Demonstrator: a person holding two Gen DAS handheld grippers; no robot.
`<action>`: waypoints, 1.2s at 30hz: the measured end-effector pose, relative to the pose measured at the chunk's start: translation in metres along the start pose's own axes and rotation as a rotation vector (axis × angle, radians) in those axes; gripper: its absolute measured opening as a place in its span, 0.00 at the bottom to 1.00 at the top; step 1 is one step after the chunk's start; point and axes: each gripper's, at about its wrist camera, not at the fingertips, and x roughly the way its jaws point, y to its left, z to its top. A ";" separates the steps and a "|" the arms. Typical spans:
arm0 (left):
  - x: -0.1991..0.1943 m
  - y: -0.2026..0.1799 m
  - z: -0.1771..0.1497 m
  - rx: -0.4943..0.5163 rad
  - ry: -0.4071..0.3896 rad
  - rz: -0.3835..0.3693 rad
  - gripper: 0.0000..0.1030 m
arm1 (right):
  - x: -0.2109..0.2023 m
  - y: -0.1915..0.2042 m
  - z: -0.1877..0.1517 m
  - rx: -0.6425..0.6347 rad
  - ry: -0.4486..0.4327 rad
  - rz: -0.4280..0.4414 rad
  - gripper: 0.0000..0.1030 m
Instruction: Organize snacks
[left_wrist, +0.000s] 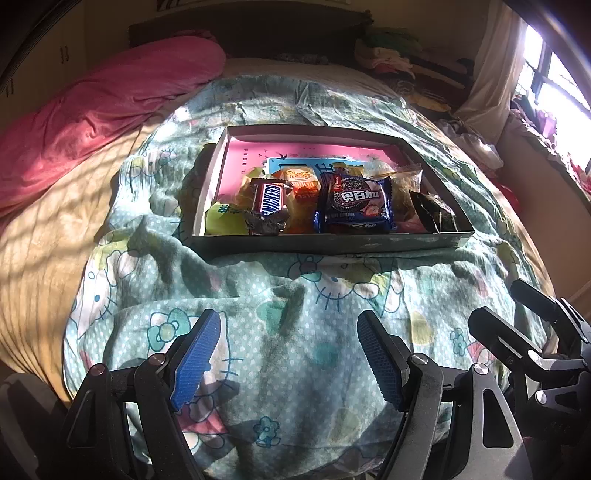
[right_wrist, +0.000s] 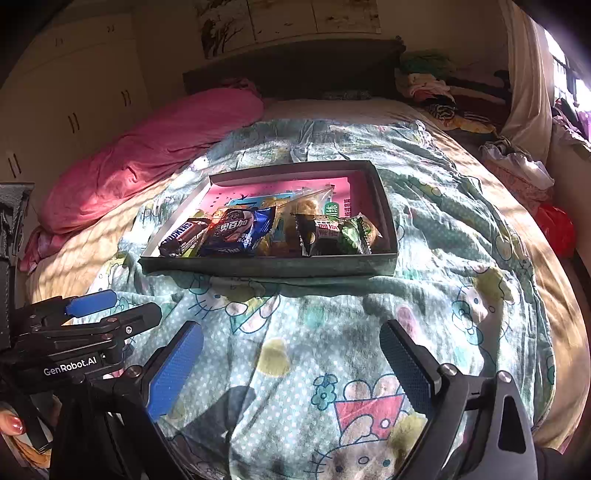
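Left gripper (left_wrist: 288, 363) gapes wide, empty, angled down over the quilt (left_wrist: 295, 295); right gripper (right_wrist: 291, 369) likewise spread, holding nothing, near the snack tray (right_wrist: 266, 266).

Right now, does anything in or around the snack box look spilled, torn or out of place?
Nothing has spilled: all snacks lie inside the box. They are heaped loosely though, with the Snickers bar and the blue cookie pack propped askew on other packets.

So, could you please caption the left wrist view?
Open left gripper hovers over cartoon quilt before snack-filled box.
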 end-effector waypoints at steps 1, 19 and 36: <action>0.000 0.000 0.000 0.000 0.001 0.002 0.76 | 0.000 0.000 0.000 0.002 -0.002 -0.001 0.94; 0.001 0.003 0.002 -0.006 0.003 0.039 0.76 | -0.002 -0.004 0.001 0.010 -0.014 -0.007 0.94; 0.002 0.003 0.002 0.000 0.002 0.054 0.76 | -0.001 -0.004 0.002 0.010 -0.014 -0.010 0.94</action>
